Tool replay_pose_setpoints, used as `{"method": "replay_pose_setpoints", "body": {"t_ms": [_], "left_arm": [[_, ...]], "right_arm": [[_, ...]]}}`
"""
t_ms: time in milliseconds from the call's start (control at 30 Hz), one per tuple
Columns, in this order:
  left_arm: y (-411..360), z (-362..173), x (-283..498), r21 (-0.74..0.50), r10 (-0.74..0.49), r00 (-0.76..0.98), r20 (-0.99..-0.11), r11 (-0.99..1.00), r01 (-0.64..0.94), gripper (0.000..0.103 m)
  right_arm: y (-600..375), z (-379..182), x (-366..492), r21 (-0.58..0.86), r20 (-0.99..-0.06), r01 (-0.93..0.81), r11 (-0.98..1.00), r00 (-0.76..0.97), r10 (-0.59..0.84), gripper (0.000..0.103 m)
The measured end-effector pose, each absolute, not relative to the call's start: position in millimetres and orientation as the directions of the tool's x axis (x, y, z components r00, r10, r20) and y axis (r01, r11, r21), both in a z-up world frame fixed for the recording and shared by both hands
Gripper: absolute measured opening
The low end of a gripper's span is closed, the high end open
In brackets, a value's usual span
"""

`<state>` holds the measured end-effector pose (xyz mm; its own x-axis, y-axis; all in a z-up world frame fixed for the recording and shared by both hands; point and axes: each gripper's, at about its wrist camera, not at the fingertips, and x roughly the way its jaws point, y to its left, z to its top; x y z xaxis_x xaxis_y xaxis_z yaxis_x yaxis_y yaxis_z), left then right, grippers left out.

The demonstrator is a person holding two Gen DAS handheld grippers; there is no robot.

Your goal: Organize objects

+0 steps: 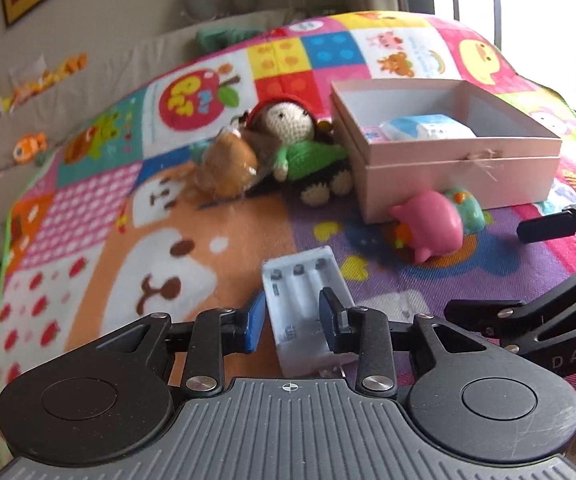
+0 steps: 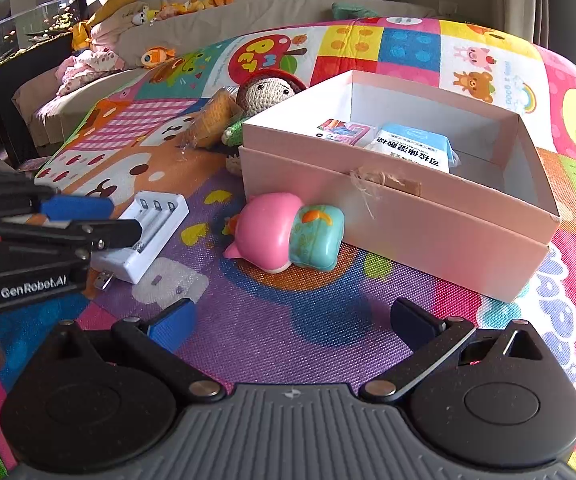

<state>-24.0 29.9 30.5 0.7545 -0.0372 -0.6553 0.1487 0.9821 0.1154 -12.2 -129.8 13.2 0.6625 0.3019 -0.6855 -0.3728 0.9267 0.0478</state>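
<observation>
A white battery charger [image 1: 300,280] [image 2: 156,224] lies low over the colourful play mat [image 1: 192,216]. My left gripper [image 1: 292,320] [image 2: 108,218] is shut on its near half, one pad against each long side. A pale pink open box [image 1: 460,160] [image 2: 408,216] sits to the right and holds a blue and white tissue pack [image 1: 424,126] [image 2: 412,148] and a small colourful packet [image 2: 344,130]. My right gripper [image 2: 292,322] [image 1: 486,270] stands open over the purple part of the mat with nothing between its fingers.
A pink and teal plastic toy [image 1: 432,224] [image 2: 280,232] lies against the box's front wall. A crochet doll [image 1: 288,124] [image 2: 264,92] and a brown item in clear wrap [image 1: 226,164] [image 2: 212,120] lie left of the box. A sofa with plush toys [image 2: 184,4] is behind.
</observation>
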Motion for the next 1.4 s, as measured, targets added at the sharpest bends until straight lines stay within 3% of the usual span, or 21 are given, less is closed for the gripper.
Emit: {"method": "replay_pose_setpoints", "body": {"t_ms": [200,533,767,800,900,1033,1167,1400], "left_arm": [[47.8,30.2,-4.9,-0.164,-0.2,0.676,-0.709,0.979,0.117,0.036],[39.2,24.6,-3.3,-0.114,-0.205,0.694,-0.69,0.978,0.176,0.042],[50.1,24.1,-10.9,-0.157,-0.248,0.692,-0.678,0.969,0.193,0.036],[51.9,24.1,-14.0,-0.161,-0.255,0.694,-0.673,0.967,0.199,0.03],[58.2,26.3,-22.1,-0.167,-0.27,0.696,-0.665,0.962,0.214,0.006],[62.7,27.2,-32.1,-0.15,-0.276,0.692,-0.667,0.96,0.238,0.008],[61.8,31.5,-42.1,-0.141,-0.286,0.696,-0.659,0.955,0.26,0.007],[55.1,46.2,-58.8,-0.133,-0.311,0.715,-0.626,0.946,0.295,0.007]], "right_arm": [[-129.8,12.9,-12.5,0.045,-0.686,-0.373,0.927,0.663,0.299,0.103],[-132.0,13.4,-14.2,0.054,-0.678,-0.359,0.932,0.672,0.298,0.103],[-130.3,24.6,-4.5,0.033,-0.636,-0.274,0.961,0.736,0.232,0.103],[-125.8,24.7,-0.9,0.015,-0.637,-0.277,0.961,0.738,0.223,0.103],[-111.1,25.0,9.7,-0.017,-0.646,-0.306,0.952,0.73,0.223,0.094],[-99.7,27.4,15.5,-0.024,-0.678,-0.345,0.938,0.696,0.238,0.067],[-108.4,44.4,-5.4,-0.014,-0.663,-0.36,0.933,0.702,0.261,0.06],[-139.3,68.9,-56.7,-0.033,-0.645,-0.392,0.919,0.711,0.28,0.06]]}}
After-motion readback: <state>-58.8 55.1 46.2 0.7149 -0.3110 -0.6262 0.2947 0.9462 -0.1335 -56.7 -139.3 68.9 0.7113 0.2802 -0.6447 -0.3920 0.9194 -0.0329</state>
